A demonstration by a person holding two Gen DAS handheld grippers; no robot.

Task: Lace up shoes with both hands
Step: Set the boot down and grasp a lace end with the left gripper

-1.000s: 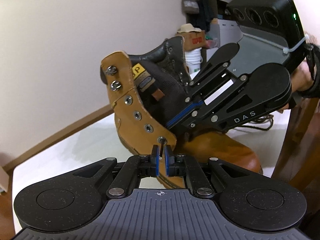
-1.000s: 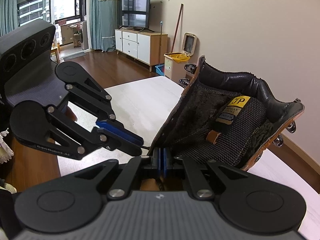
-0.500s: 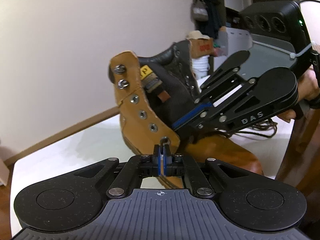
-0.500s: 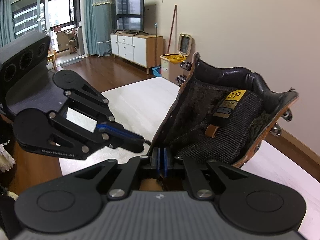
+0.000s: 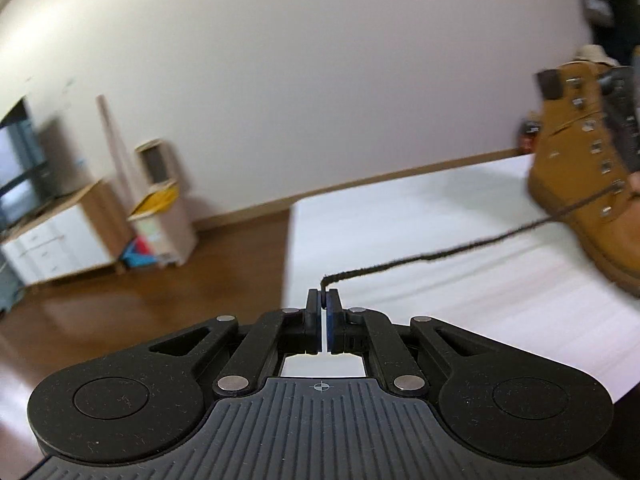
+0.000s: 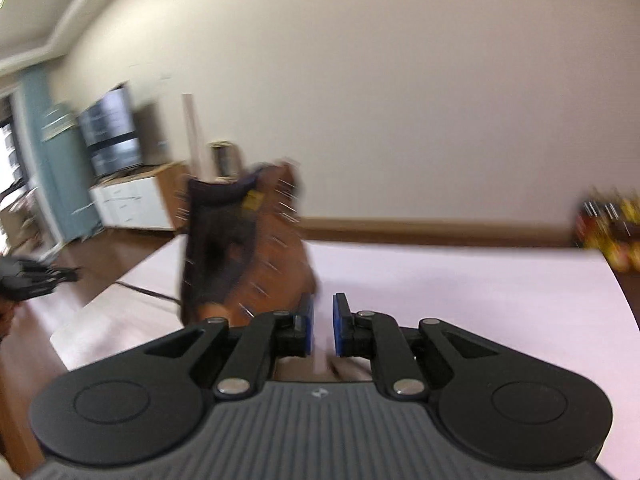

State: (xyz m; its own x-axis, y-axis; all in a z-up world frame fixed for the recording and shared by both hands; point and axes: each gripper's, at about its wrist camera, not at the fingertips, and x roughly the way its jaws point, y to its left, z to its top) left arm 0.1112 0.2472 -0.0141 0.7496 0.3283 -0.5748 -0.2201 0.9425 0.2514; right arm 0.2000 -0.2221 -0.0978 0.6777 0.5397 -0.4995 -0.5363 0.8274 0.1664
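A tan leather boot (image 5: 580, 176) stands at the right edge of the left wrist view on the white table (image 5: 420, 240). A dark brown lace (image 5: 440, 254) runs taut from one of its lower eyelets to my left gripper (image 5: 323, 300), which is shut on the lace's end. In the blurred right wrist view the boot (image 6: 244, 248) shows its dark lining, just left of and beyond my right gripper (image 6: 323, 312). Its jaws are opening, with nothing between the blue pads. The left gripper (image 6: 36, 278) shows at the far left, with the lace (image 6: 148, 292) leading to the boot.
The table's left edge (image 5: 290, 248) drops to a wooden floor. A white cabinet (image 5: 60, 236) with a TV and a small bin (image 5: 168, 216) stand by the wall. Coloured items (image 6: 612, 232) sit beyond the table's far right corner.
My left gripper has pulled away from the boot to the left, drawing the lace out through the eyelet. My right gripper left the boot's tongue, swung to the right and parted its jaws.
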